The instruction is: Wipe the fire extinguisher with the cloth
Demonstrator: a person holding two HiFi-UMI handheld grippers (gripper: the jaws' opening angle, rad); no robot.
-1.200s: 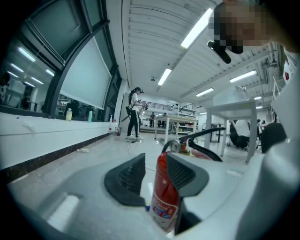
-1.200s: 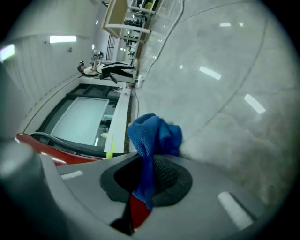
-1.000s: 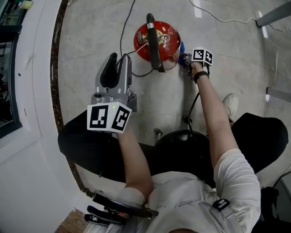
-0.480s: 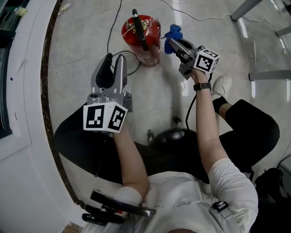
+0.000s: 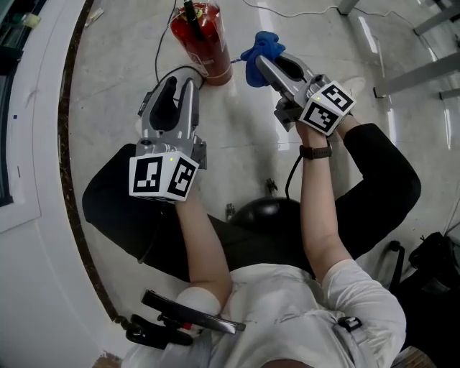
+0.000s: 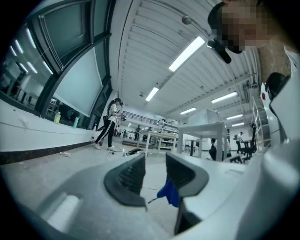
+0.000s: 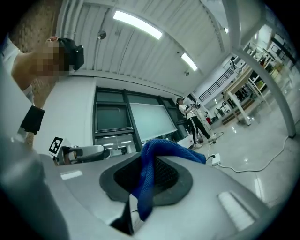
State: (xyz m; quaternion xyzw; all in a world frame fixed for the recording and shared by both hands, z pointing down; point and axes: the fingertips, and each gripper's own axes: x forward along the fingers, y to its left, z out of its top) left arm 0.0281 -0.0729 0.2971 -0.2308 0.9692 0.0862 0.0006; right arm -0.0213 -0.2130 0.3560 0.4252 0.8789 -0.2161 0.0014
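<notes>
At the top of the head view, left of centre, the red fire extinguisher (image 5: 200,39) stands on the pale polished floor (image 5: 244,151), with its black handle (image 5: 190,11) reaching the upper edge of the frame. A thin dark cable (image 5: 159,50) curls over the floor past its left side.

We hold our right gripper (image 5: 263,63) just to the right of the extinguisher and apart from it. Its jaws are clamped on the blue cloth (image 5: 259,49), which bunches out beyond the tips. The right gripper view shows the cloth pinched between the two dark pads, folded over the top and hanging down on the near side.

We hold our left gripper (image 5: 178,85) below and left of the extinguisher, near its base but clear of it. Its jaws stand a narrow way apart with nothing between them. Through that gap the left gripper view shows only floor and a scrap of the blue cloth beyond.

A white curved wall base with a dark strip (image 5: 72,144) runs down the left side of the head view. Our black trousers (image 5: 122,208) fill the middle of that view.

Behind the jaws, the left gripper view takes in a large hall with ceiling strip lights (image 6: 187,52), a white table (image 6: 201,131) at centre right, and a person standing (image 6: 110,124) at centre left.
</notes>
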